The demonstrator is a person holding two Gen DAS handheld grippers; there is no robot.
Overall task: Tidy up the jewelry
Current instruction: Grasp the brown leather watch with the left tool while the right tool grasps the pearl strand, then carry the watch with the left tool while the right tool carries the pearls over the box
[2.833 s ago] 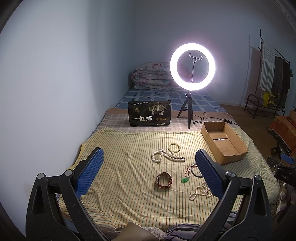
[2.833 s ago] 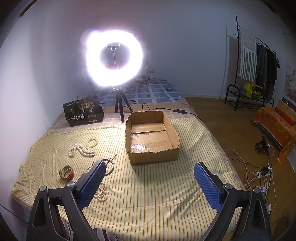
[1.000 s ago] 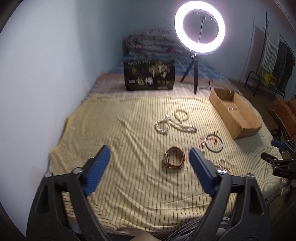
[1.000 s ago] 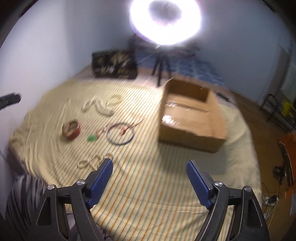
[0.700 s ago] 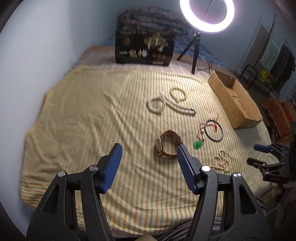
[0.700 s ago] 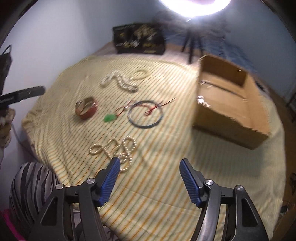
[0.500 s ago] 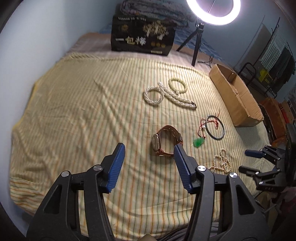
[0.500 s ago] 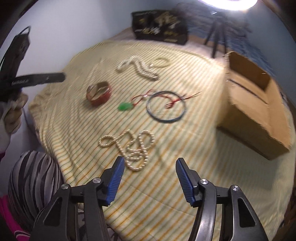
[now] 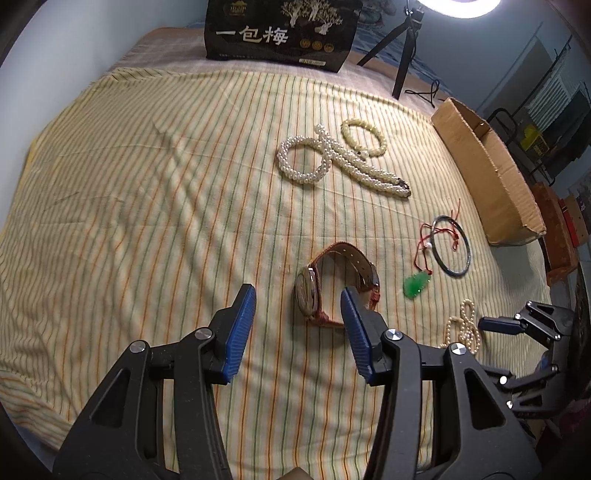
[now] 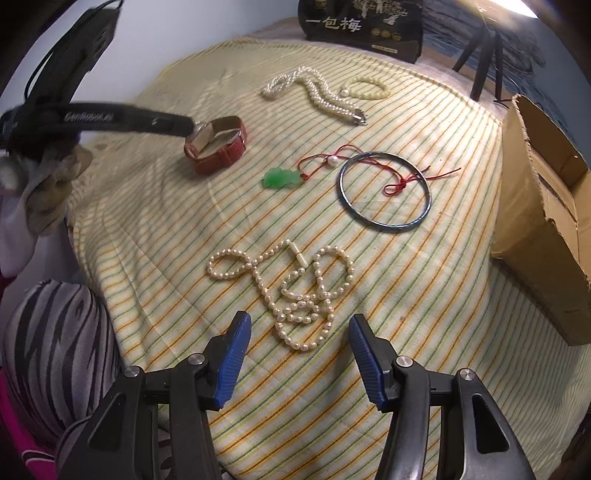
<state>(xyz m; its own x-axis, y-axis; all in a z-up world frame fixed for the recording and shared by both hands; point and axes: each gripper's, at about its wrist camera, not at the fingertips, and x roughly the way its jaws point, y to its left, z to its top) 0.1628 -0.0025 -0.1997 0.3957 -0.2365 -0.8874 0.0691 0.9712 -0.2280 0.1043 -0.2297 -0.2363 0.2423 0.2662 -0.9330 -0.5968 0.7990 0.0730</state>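
A red-strapped watch (image 9: 334,284) lies on the striped cloth, and my open left gripper (image 9: 297,299) hangs just above it, its right finger over the strap's edge. The watch also shows in the right wrist view (image 10: 218,144). My open right gripper (image 10: 299,332) hovers over a tangled pearl necklace (image 10: 295,288), which the left wrist view shows too (image 9: 463,328). Between them lie a green jade pendant on a red cord (image 10: 280,179) and a dark bangle (image 10: 384,192). Farther back are a thick pearl necklace (image 9: 332,162) and a cream bead bracelet (image 9: 364,136).
An open cardboard box (image 9: 484,173) lies at the cloth's right edge, also in the right wrist view (image 10: 546,221). A black printed bag (image 9: 280,33) and a ring-light tripod (image 9: 404,44) stand at the back. A wall runs along the left.
Both grippers have come forward and down toward the cloth. The left now sits over the watch, the right over the tangled pearl necklace. Both have narrowed but stay open.
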